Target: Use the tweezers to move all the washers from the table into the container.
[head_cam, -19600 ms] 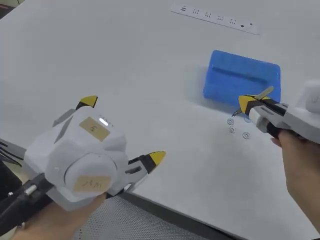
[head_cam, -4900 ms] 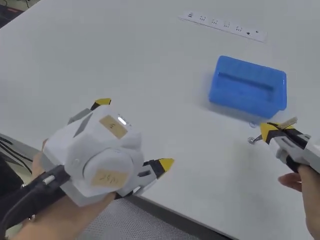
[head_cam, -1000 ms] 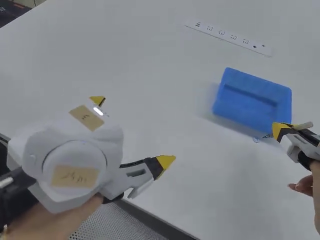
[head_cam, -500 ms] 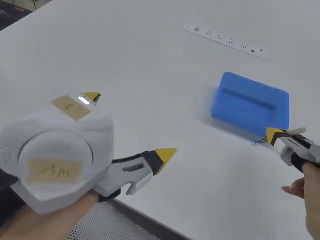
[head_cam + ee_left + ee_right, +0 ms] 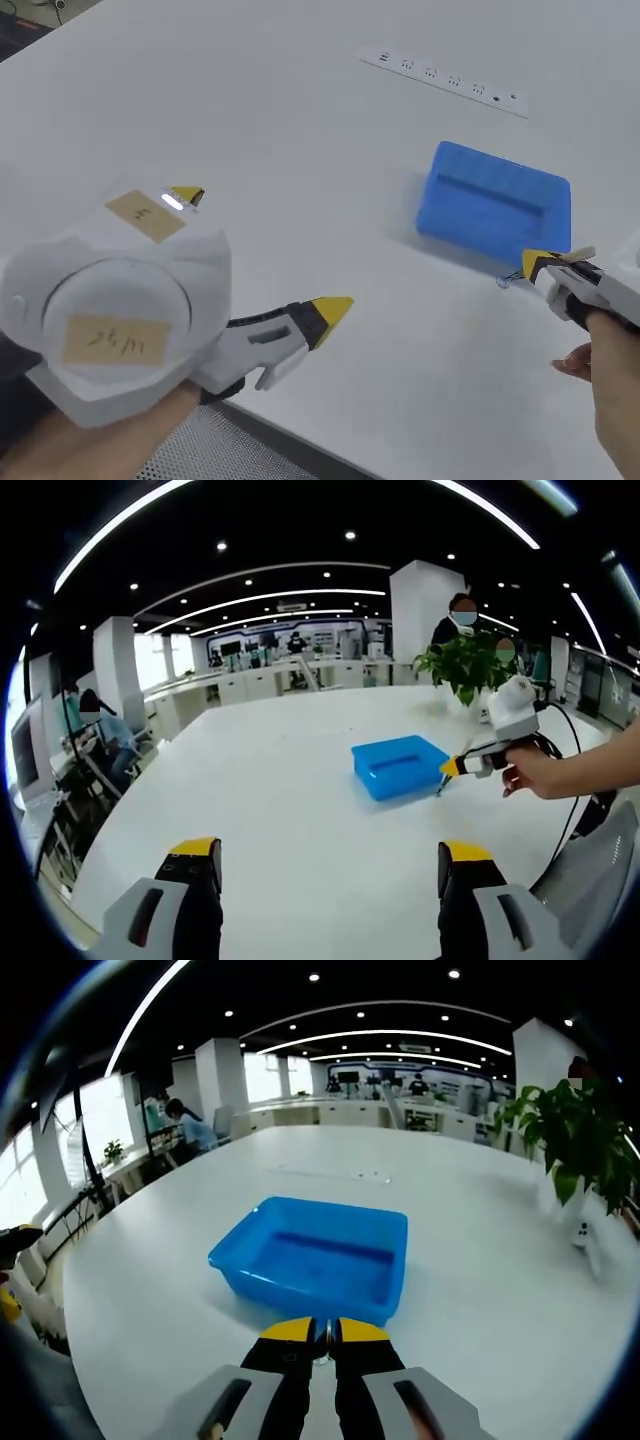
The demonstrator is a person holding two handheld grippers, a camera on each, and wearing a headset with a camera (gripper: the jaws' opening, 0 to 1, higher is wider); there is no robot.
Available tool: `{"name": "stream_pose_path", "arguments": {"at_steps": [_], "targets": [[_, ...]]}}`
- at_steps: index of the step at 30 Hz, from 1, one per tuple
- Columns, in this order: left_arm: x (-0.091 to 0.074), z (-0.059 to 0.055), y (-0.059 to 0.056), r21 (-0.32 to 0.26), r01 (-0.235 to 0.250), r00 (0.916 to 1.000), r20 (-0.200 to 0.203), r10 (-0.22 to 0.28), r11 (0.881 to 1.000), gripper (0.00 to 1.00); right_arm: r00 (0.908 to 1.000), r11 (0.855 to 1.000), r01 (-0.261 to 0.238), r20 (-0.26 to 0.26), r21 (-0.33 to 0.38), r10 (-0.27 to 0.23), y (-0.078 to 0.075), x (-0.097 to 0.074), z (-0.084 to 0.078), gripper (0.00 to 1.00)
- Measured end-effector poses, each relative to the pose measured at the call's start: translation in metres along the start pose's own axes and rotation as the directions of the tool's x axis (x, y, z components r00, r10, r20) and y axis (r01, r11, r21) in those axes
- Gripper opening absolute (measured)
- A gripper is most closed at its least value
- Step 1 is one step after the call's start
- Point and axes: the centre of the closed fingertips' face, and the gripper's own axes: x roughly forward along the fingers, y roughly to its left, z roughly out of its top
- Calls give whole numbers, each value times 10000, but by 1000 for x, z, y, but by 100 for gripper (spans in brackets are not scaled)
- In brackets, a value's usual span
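Note:
The blue container (image 5: 494,202) sits right of the table's middle, and its open inside shows in the right gripper view (image 5: 318,1255). My right gripper (image 5: 535,264) is shut on thin tweezers (image 5: 512,277) at the container's near right corner. The tips point down-left to a tiny ring-like speck (image 5: 503,283) on the table, too small to name. In its own view the right gripper (image 5: 322,1328) has its jaws pressed together on the tweezers (image 5: 321,1345). My left gripper (image 5: 260,252) hangs open and holds nothing at the lower left, far from the container (image 5: 400,765).
A white power strip (image 5: 443,82) lies at the back of the white table (image 5: 300,150). The table's near edge runs under the left gripper. A potted plant (image 5: 565,1130) stands at the far right, and people stand behind it.
The right gripper stays at the container's near right corner. The left gripper has rolled and come closer to the camera. Three washers that lay by the container 19.6 s ago are gone from there.

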Motion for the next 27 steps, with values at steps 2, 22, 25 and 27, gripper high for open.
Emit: {"name": "stream_pose_path", "arguments": {"at_steps": [2,22,25,27], "targets": [[0,0,1,60,-16,10000,0,16,10000,91,10000,9998,93,0,-155,-93,-1,0,-2,4],[-1,6,2,283,-21,10000,46,19,9996,90,9995,9984,53,-306,-569,-71,0,5,0,3],[-3,10,2,342,-33,10000,84,30,9994,90,9988,9954,-88,-481,-958,42,1,4,-2,2],[-7,15,3,417,-116,9998,184,108,9991,90,9979,9947,-224,-632,-1008,161,1,2,-2,2]]}}
